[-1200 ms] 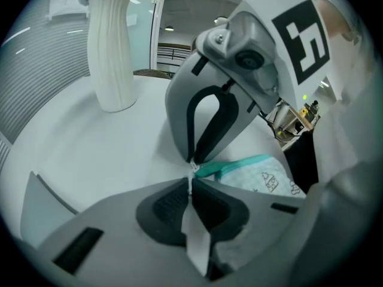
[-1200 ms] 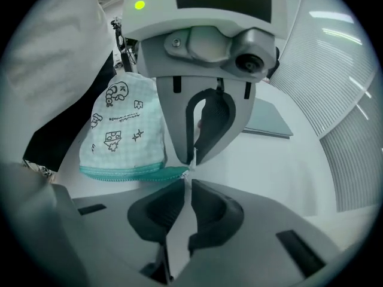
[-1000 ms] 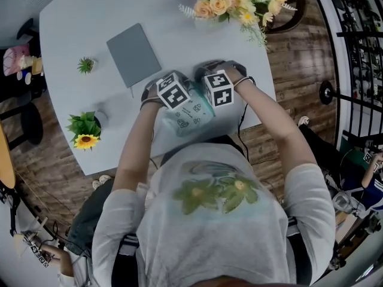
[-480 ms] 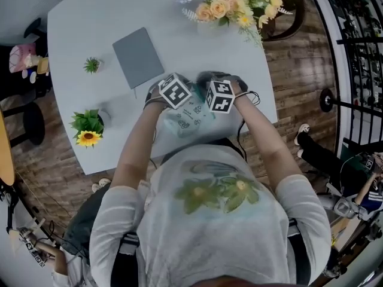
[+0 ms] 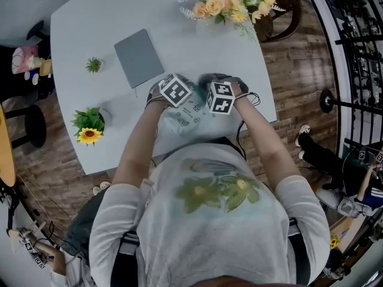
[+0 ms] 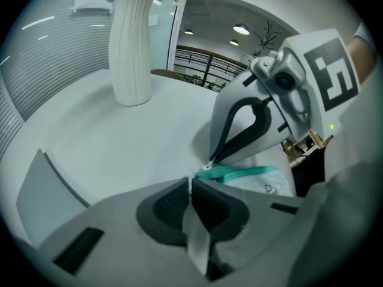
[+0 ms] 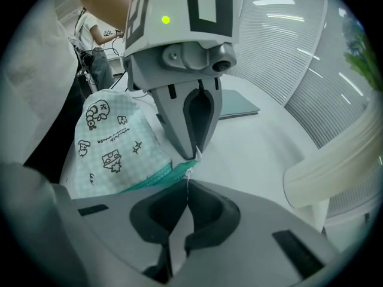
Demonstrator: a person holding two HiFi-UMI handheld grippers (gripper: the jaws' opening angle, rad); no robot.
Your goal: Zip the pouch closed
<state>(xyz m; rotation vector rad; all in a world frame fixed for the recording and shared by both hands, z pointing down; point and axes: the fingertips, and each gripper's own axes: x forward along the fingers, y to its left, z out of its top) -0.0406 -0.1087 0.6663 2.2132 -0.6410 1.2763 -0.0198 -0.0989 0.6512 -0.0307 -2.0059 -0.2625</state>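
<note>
Called for the pouch (image 7: 114, 148) held taut by its corner in the clamped left gripper (image 6: 190, 187), with the zip pull (image 6: 210, 162), pinched in the right gripper (image 7: 187, 185), drawn straight away from that corner.

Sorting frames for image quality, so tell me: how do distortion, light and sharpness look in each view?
Head view: fisheye bends the table edges, light even, no harsh shadows. Left gripper view: black corners, a ceiling lamp glares, the wall slats bow. Right gripper view: pouch print sharp, ceiling strips bright.

White T-shirt (image 5: 179, 238) with green floral print
</note>
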